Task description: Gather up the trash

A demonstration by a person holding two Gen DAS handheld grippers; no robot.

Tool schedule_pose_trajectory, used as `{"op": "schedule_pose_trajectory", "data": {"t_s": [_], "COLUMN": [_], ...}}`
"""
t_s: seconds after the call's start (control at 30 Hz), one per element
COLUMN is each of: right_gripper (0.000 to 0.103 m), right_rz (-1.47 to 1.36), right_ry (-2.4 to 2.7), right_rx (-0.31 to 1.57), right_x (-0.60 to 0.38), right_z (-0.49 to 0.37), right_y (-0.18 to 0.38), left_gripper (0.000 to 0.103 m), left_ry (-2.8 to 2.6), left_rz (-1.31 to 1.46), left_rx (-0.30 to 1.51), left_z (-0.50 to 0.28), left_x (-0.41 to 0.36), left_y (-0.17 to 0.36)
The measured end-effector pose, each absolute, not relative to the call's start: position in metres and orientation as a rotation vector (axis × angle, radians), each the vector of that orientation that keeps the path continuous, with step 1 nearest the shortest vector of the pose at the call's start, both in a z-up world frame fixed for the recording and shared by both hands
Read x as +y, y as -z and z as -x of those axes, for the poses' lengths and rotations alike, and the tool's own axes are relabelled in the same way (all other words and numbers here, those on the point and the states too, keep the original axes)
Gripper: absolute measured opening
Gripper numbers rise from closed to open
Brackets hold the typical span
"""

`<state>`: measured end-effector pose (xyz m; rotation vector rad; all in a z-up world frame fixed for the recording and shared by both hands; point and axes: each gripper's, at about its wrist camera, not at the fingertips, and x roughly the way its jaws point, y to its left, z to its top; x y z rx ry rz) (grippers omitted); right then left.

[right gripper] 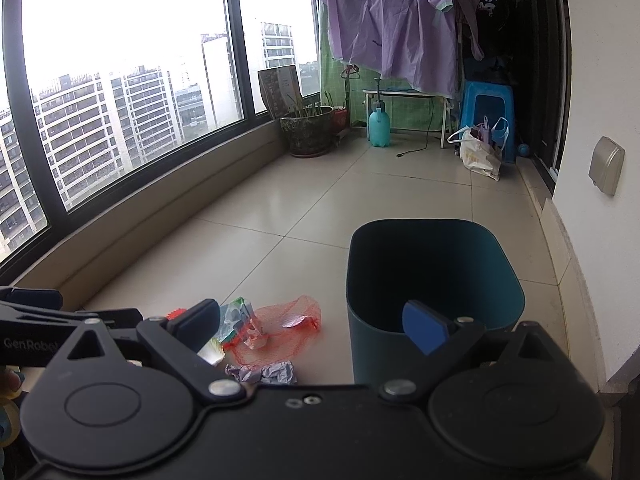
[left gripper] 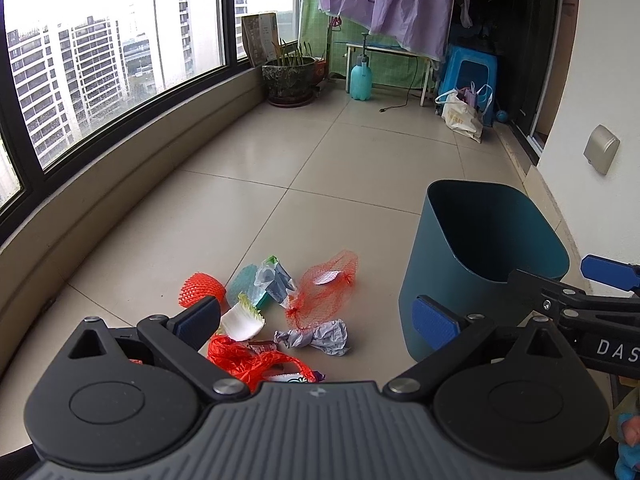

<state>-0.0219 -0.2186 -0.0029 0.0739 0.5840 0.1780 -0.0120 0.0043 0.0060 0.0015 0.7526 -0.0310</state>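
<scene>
A pile of trash lies on the tiled floor: a red net bag (left gripper: 326, 292), a crumpled grey paper (left gripper: 316, 338), an orange foam net (left gripper: 200, 288), a white scrap (left gripper: 242, 322) and a bright orange mesh (left gripper: 248, 360). A dark teal bin (left gripper: 480, 264) stands upright to the right of the pile. My left gripper (left gripper: 316, 324) hangs open above the pile, holding nothing. My right gripper (right gripper: 312, 326) is open and empty, its right finger over the bin's (right gripper: 432, 280) near rim. The net bag (right gripper: 288, 324) and grey paper (right gripper: 264, 374) also show there.
A curved window ledge (left gripper: 140, 184) runs along the left. At the far end stand a potted plant (left gripper: 289, 76), a teal sprayer bottle (left gripper: 361, 80), a blue stool (left gripper: 472, 72), shopping bags (left gripper: 464, 114) and hanging purple cloth (left gripper: 396, 0). A white wall (left gripper: 600, 80) borders the right.
</scene>
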Motion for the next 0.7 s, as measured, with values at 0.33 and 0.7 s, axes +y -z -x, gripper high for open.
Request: {"op": "schedule_pose_trajectory", "data": {"t_s": [0.33, 0.7], "right_gripper": [0.097, 0.097], "right_rz": [-0.068, -0.063], "right_ry": [-0.182, -0.178], "right_rx": [0.590, 0.605], "right_x": [-0.2159, -0.2167], "right_z": [0.0202, 0.0183], "right_y": [0.0050, 0.0059], "left_gripper": [0.103, 0.103], "left_ry": [0.029, 0.006], "left_rz": [0.009, -0.002], "left_rx": [0.770, 0.807], "left_z": [0.0072, 0.0030], "left_x": [0.0049, 0.0065], "left_y": [-0.0042, 0.0016]}}
